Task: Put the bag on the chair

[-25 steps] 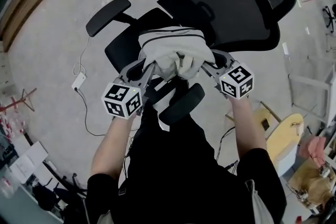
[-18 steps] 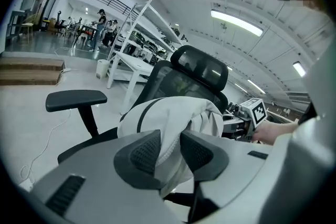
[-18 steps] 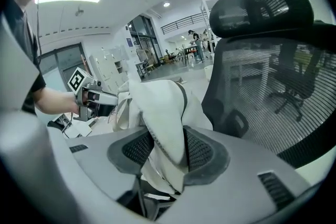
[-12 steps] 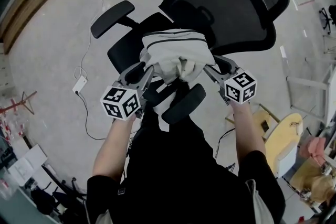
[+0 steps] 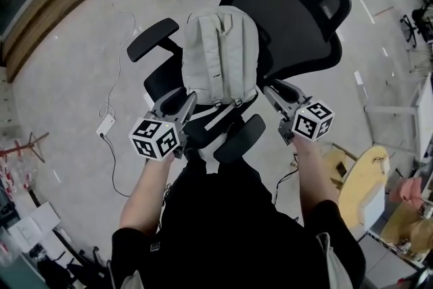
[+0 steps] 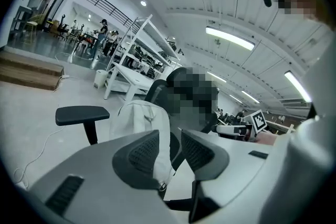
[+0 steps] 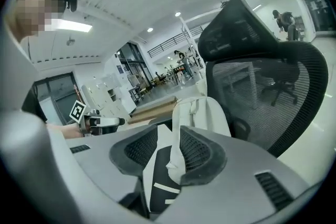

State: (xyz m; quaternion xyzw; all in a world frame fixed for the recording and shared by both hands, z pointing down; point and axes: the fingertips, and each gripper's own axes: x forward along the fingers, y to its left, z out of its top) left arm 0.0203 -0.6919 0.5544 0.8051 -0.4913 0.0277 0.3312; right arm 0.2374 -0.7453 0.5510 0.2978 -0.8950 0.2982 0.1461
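Note:
A light grey backpack (image 5: 220, 54) stands upright on the seat of a black mesh office chair (image 5: 291, 3), leaning on its backrest with the straps facing me. My left gripper (image 5: 188, 100) is open at the bag's lower left corner, right beside it. In the left gripper view the backpack (image 6: 140, 118) shows just beyond the left gripper (image 6: 176, 147). My right gripper (image 5: 269, 88) is off to the bag's right, apart from it, its jaws closing with nothing between them. The right gripper view shows the backpack (image 7: 202, 113) and its hanging straps past the right gripper (image 7: 169, 149).
The chair's armrests stick out at the left (image 5: 152, 39) and near my legs (image 5: 240, 137). A power strip (image 5: 105, 124) with a cable lies on the floor at left. A wooden platform (image 5: 47, 3) is far left, a round wooden table (image 5: 362, 183) at right.
The bunched bag that both grippers held over the seat now stands unfolded against the backrest. Both grippers have let go; the right one has drawn away to the right.

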